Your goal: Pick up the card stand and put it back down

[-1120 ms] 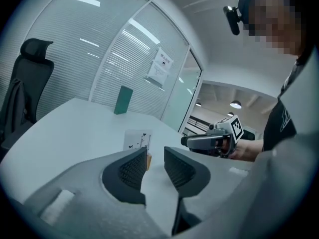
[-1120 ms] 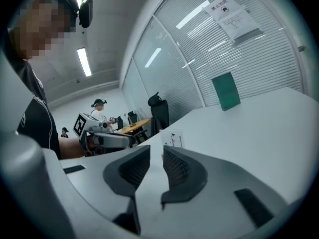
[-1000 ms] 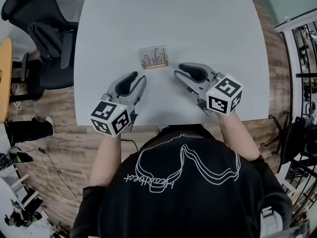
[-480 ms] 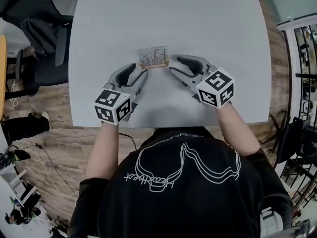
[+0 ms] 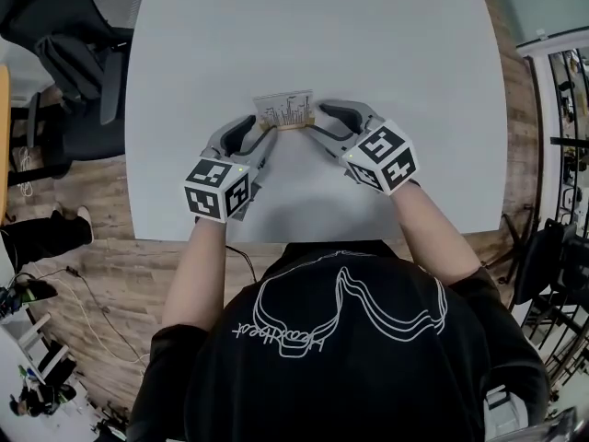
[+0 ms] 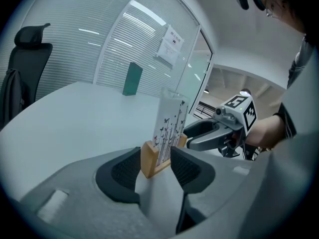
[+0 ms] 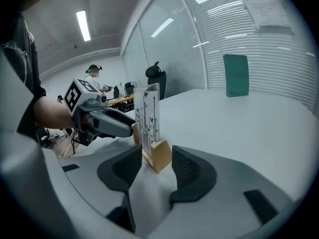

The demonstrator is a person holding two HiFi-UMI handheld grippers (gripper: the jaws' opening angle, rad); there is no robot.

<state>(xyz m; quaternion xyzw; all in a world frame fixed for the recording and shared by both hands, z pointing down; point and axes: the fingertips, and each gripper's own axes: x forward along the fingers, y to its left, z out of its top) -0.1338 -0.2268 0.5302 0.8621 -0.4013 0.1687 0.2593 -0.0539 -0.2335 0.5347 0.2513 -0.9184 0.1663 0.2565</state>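
Pale table [image 5: 386,53] stretches out ahead of me, with the stand [image 5: 286,110] upright on it near the middle, close in front of me. My grippers flank it, the left gripper [image 5: 258,134] at one end of the wooden base [image 6: 149,159] and the right gripper [image 5: 322,121] at the other. Both sets of jaws have just been opening and now stand wide and released. Each has an end of the base between its pads [image 7: 188,169] with a gap on either side, so nothing is clamped yet. My worry is the squeeze. On my left side the base sits nearer one pad than the other, so that pad would likely meet the wood first and skew the stand before its partner arrives. Only the very ends lie within my fingertips, so a shallow pinch could slip off as I lift. If one hand rises ahead of the other, the stand would tilt, and the tall card [image 7: 146,114] could lean or slide out of its slot. Setting it down unevenly could tip it over.
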